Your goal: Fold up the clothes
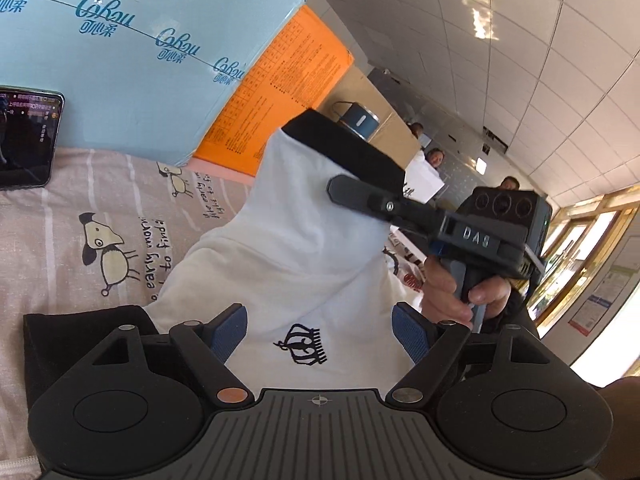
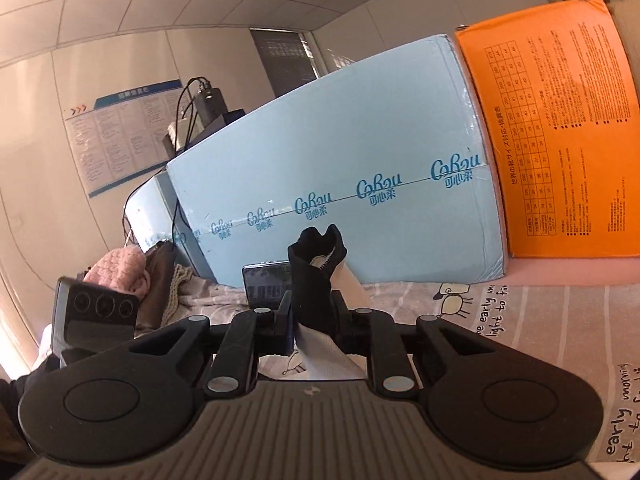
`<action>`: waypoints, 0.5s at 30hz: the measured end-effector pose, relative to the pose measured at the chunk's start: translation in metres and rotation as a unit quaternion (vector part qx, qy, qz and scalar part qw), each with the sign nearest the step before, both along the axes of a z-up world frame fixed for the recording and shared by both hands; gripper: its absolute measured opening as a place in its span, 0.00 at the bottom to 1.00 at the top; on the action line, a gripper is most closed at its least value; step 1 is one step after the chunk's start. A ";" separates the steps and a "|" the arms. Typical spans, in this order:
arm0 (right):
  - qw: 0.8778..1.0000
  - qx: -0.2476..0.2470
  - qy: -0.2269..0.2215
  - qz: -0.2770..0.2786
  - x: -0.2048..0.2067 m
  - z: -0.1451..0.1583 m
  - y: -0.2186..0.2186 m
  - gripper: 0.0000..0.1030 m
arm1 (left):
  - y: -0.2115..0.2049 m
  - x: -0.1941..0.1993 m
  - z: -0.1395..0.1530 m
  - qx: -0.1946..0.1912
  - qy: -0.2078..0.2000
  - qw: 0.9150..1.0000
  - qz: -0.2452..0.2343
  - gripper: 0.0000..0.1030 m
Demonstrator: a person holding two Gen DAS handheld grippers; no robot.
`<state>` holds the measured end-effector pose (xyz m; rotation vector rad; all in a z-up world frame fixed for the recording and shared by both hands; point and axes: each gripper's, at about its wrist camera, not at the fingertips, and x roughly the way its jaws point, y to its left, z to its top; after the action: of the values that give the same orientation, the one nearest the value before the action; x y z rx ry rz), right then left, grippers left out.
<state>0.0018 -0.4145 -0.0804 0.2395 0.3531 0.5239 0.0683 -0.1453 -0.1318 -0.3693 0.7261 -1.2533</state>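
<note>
We are lifting the white cotton T-shirt with black trim and a crown print [image 1: 304, 240] above the dog-print striped bedsheet [image 1: 100, 208]. Our right gripper [image 2: 314, 320] is clamping its black cuff; our left gripper [image 1: 320, 336] is standing apart around the fabric. Folding remains unfinished: the shirt is hanging loose.

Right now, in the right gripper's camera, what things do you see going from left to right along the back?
Wall poster → pink knitted cloth → phone → blue box → orange box.
</note>
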 end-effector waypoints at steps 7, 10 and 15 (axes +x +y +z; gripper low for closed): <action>0.986 -0.131 -0.018 0.105 -0.034 -0.015 0.035 0.17 | 0.009 0.002 -0.003 -0.068 0.049 0.996 -0.013 0.80; 0.980 -0.151 -0.020 0.131 -0.042 -0.018 0.043 0.17 | 0.006 0.001 -0.006 -0.077 0.065 0.995 -0.019 0.79; 0.967 -0.186 -0.019 0.174 -0.052 -0.024 0.054 0.20 | -0.001 -0.003 -0.011 -0.059 0.076 0.995 -0.010 0.72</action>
<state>-0.0504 -0.3607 -0.1049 -0.2017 0.4530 0.7944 0.0655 -0.1458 -0.1428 -0.5610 0.7882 -1.2997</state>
